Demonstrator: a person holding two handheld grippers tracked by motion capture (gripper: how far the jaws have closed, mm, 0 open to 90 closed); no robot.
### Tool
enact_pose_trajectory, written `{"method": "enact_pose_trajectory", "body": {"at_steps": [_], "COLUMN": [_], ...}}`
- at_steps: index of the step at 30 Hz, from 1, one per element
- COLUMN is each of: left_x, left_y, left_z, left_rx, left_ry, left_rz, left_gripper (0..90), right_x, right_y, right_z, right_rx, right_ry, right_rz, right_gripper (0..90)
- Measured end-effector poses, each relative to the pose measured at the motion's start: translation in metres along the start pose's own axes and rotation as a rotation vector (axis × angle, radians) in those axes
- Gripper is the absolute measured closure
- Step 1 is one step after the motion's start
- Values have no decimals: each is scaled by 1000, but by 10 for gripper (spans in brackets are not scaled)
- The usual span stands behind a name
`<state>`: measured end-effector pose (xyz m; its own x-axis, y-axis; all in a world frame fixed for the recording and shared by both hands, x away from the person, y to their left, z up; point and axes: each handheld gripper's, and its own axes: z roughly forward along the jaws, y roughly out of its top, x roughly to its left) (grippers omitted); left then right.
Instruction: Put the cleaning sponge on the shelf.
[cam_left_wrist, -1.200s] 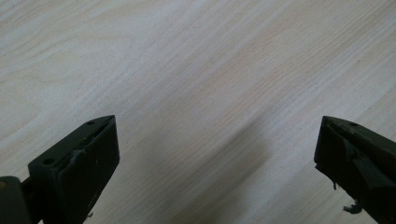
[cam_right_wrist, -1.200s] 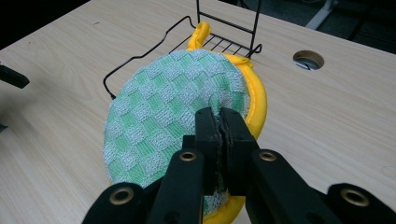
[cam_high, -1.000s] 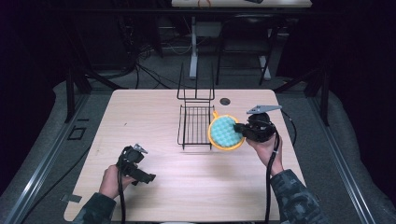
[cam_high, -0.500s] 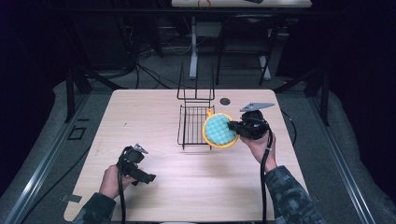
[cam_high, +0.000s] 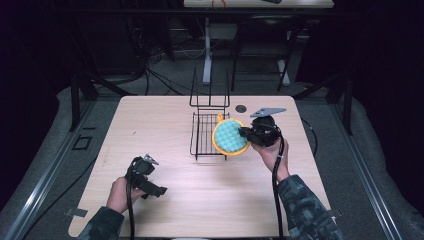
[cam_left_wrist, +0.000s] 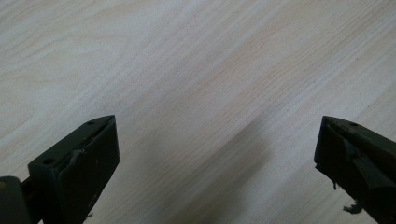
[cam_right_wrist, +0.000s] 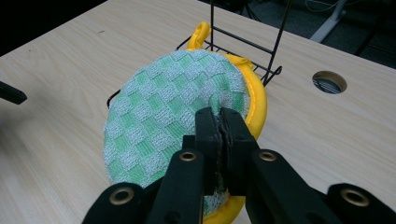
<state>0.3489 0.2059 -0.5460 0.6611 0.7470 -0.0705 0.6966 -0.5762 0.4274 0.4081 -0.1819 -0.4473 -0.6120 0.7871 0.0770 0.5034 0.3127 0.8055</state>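
Note:
A round green checked pot holder (cam_high: 229, 136) (cam_right_wrist: 173, 116) with a yellow rim and loop hangs over the right side of a black wire rack (cam_high: 205, 131) (cam_right_wrist: 252, 46). My right gripper (cam_high: 246, 133) (cam_right_wrist: 219, 121) is shut on its edge, jaws pressed together over the cloth. At the table's front left, my left gripper (cam_high: 159, 191) (cam_left_wrist: 215, 154) rests low over bare wood. Its jaws stand wide open with nothing between them.
The light wood table (cam_high: 165, 120) has a round cable hole (cam_high: 241, 108) (cam_right_wrist: 329, 81) behind the rack. The rack's tall wire back (cam_high: 210, 90) rises at its far side. Cables trail from both grippers toward the front edge.
My right gripper has carried the pot holder leftward, from beside the rack to over its right side. The left gripper has stayed in place.

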Motion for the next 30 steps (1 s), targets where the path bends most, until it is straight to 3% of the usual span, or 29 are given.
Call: {"method": "enact_pose_trajectory", "body": {"at_steps": [17, 30], "left_x": [0, 0], "left_y": [0, 0], "left_z": [0, 0], "left_rx": [0, 0], "left_ry": [-1, -2], "left_rz": [1, 1], "left_gripper": [2, 2], "right_x": [4, 6], "right_y": [5, 5], "right_z": [19, 29], "right_rx": [-23, -11], "right_ry": [-20, -27], "right_rz": [11, 8], "right_gripper": [869, 868]}}
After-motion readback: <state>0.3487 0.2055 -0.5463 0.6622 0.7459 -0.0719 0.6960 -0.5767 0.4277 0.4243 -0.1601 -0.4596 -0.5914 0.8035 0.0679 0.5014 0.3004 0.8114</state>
